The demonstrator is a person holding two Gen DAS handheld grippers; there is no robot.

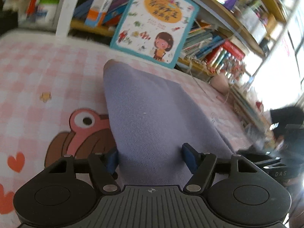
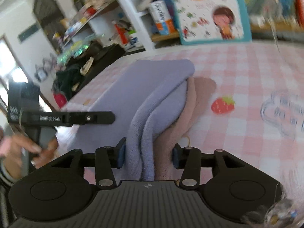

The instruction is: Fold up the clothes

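— Left wrist view first: left gripper (image 1: 151, 156) spread wide, blue pads (image 1: 112, 159) on either side of the lilac garment (image 1: 150, 114), right pad clear of the cloth, left pad at its edge, so no real pinch visible.
— And the garment?
— Lying folded on the pink checked cloth (image 1: 38, 72), running from near the jaws to a far corner. Beyond it, a picture book (image 1: 155, 20) leaning against wooden shelves (image 1: 218, 62) packed with book spines; at far left, a shelf holding boxes and cartons, blurred.
— Right wrist view?
— Right gripper (image 2: 149, 156) closed about the stacked near edge: lilac folds with a dusty-pink layer (image 2: 191, 110) beneath, both pads pressing the bundle.
— Anything beside it?
— Strawberry print (image 2: 222, 104) just right of the garment. At left, a hand (image 2: 28, 150) around the other gripper's handle. Far off, white shelving (image 2: 133, 19) with a carton and small clutter, too blurred to name.
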